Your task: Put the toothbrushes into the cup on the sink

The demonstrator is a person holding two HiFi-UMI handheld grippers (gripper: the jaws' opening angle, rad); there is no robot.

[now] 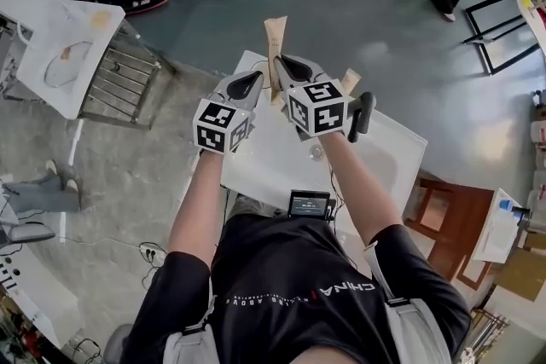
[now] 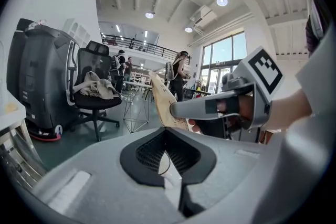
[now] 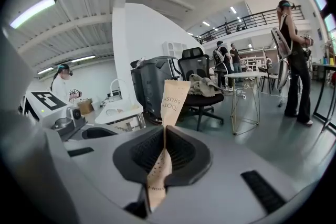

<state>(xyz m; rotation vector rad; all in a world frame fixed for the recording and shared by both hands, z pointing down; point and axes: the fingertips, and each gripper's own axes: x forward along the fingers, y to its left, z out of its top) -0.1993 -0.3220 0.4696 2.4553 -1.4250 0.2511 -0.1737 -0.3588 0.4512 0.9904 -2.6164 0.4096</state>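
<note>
The right gripper [image 3: 164, 152] had its jaws pressed onto a tan paper toothbrush packet [image 3: 170, 99]. The packet ran up between the pads and stood out past the tips, upright, with print on its top end. In the head view it was held in the air over the far left corner of the white sink [image 1: 384, 158], touching nothing else.

The left gripper [image 2: 167, 157] was just beside the right one, on its left, also over that corner. Its jaws were pressed together and nothing could be made out between them. Its tips were close to the packet but apart from it.

A black faucet [image 1: 363, 113] stood at the sink's far edge, just right of the right gripper.
</note>
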